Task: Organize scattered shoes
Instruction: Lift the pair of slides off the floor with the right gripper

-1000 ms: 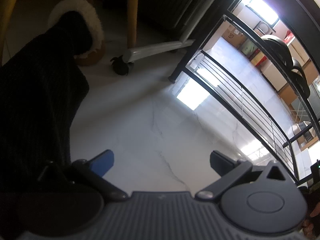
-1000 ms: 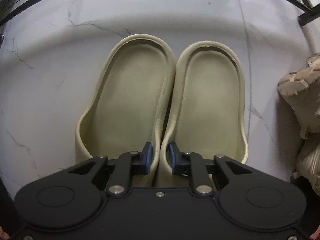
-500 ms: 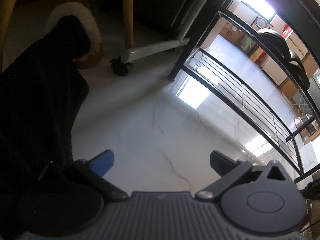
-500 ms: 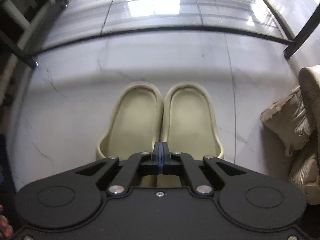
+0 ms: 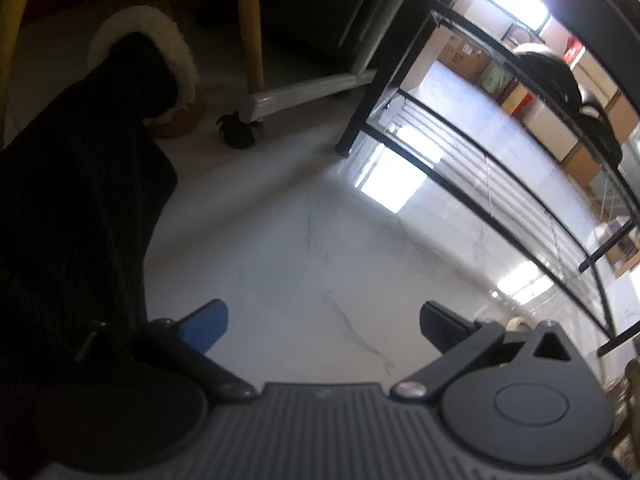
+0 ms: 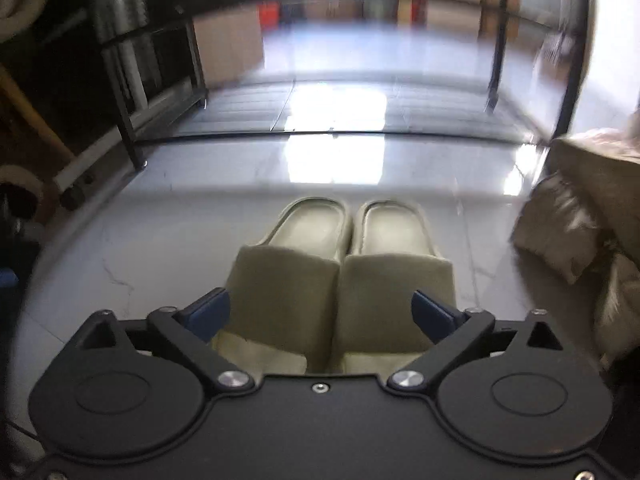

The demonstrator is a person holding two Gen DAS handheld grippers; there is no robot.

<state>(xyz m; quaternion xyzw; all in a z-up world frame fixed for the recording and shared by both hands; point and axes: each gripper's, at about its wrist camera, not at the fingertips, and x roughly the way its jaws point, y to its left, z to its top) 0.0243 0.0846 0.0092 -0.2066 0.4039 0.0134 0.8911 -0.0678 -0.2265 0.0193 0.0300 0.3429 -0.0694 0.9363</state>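
**Slides paired on the floor, both grippers empty**

The two pale olive slides (image 6: 340,280) sit side by side on the white marble floor (image 6: 120,248), inner edges touching, straps toward the right gripper (image 6: 322,312) and heels pointing at the low black rack (image 6: 328,134) beyond. The right gripper's blue-padded fingers (image 6: 208,312) are spread wide, one to either side of the pair, holding nothing. From here I cannot tell whether they hover above the straps or just behind them.

To the right lies a heap of beige sneakers (image 6: 576,232), blurred and apparently unsorted, near the slides but apart from them.

The left gripper (image 5: 324,326) is off elsewhere, fingers wide apart and empty over bare floor. Beside it hangs dark clothing (image 5: 72,220), and a fur-lined brown boot (image 5: 160,80) stands near a yellow chair leg (image 5: 250,28) and a white caster base (image 5: 304,90).

The slides look done to me; the sneakers and boot seem to be what is left. The risk I see is the right gripper swinging toward the sneakers with its fingers this wide and low: a pad could catch a strap and skew the neat pair. The sneaker heap looks soft and tangled, so pinching one shoe may drag its neighbour along. On the left, the hanging clothing sits just beside one finger and could snag it.
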